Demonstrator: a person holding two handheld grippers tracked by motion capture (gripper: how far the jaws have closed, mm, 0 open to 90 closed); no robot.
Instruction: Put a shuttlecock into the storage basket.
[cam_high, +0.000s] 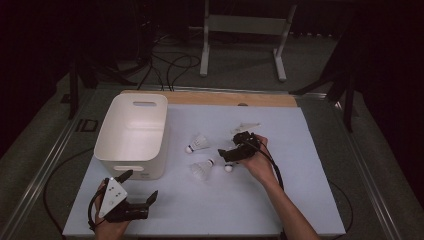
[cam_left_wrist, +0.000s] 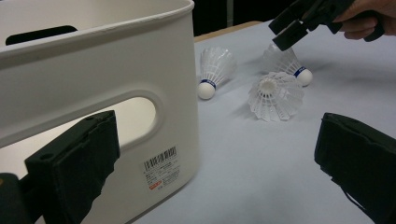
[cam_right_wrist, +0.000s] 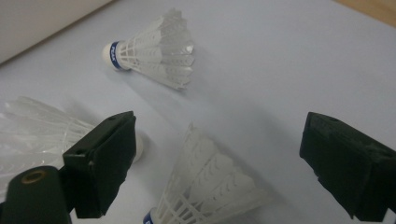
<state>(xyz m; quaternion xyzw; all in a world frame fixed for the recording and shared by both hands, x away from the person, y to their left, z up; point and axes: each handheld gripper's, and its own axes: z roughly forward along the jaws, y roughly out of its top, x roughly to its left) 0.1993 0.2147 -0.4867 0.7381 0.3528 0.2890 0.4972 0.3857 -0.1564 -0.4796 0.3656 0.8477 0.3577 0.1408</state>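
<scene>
Since the white bin (cam_high: 131, 134) looks empty as far as we see, we judge nothing is sorted yet. Three shuttlecocks lie on the desk (cam_high: 280, 200); our right hand-held gripper (cam_high: 234, 151), jaws wide and empty, hangs over the nearest shuttlecock (cam_right_wrist: 205, 186). Our left hand-held gripper (cam_high: 132, 198) waits open beside the bin.

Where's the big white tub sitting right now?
In the high view the white tub sits on the table's left side, just beyond the left gripper, with shuttlecocks to its right.
</scene>
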